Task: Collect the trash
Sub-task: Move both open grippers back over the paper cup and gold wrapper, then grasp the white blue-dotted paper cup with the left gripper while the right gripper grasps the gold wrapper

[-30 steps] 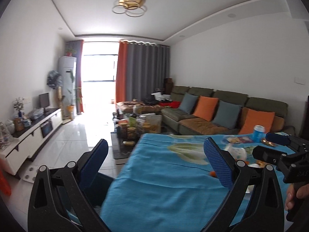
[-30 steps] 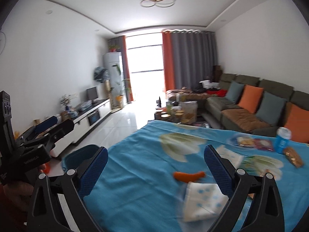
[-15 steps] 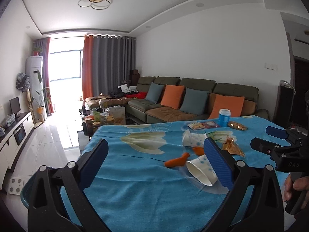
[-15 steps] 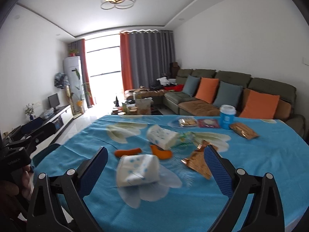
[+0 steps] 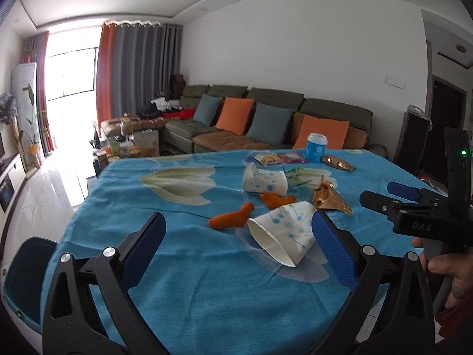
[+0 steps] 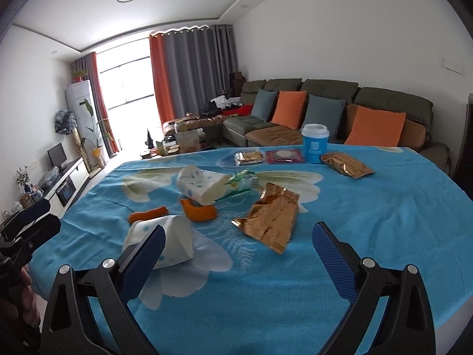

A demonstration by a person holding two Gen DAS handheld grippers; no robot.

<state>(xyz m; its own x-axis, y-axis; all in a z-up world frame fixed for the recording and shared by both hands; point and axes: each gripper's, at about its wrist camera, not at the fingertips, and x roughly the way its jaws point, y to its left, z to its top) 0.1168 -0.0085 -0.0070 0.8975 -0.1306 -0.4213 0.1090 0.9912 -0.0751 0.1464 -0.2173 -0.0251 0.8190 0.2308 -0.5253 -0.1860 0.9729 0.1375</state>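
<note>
Trash lies on a table with a blue cloth (image 5: 192, 272) (image 6: 369, 213). A crushed white paper cup (image 5: 282, 235) (image 6: 173, 238) lies on its side nearest me, with a second crushed cup (image 5: 264, 180) (image 6: 201, 185) farther back. Orange peel pieces (image 5: 233, 220) (image 6: 199, 211) lie between them. A torn gold wrapper (image 5: 328, 198) (image 6: 272, 222) sits to the right. My left gripper (image 5: 239, 248) is open above the table, the near cup just left of its right finger. My right gripper (image 6: 236, 254) is open, the gold wrapper ahead between its fingers.
At the table's far side stand a blue lidded cup (image 5: 316, 148) (image 6: 314, 143), snack packets (image 6: 267, 156) and a sealed gold packet (image 6: 346, 164). A teal bin (image 5: 23, 281) sits beside the table's left edge. A sofa (image 5: 266, 124) lies beyond.
Both grippers have swung right from the room toward the table and come lower and closer to the trash. Both stay open.
</note>
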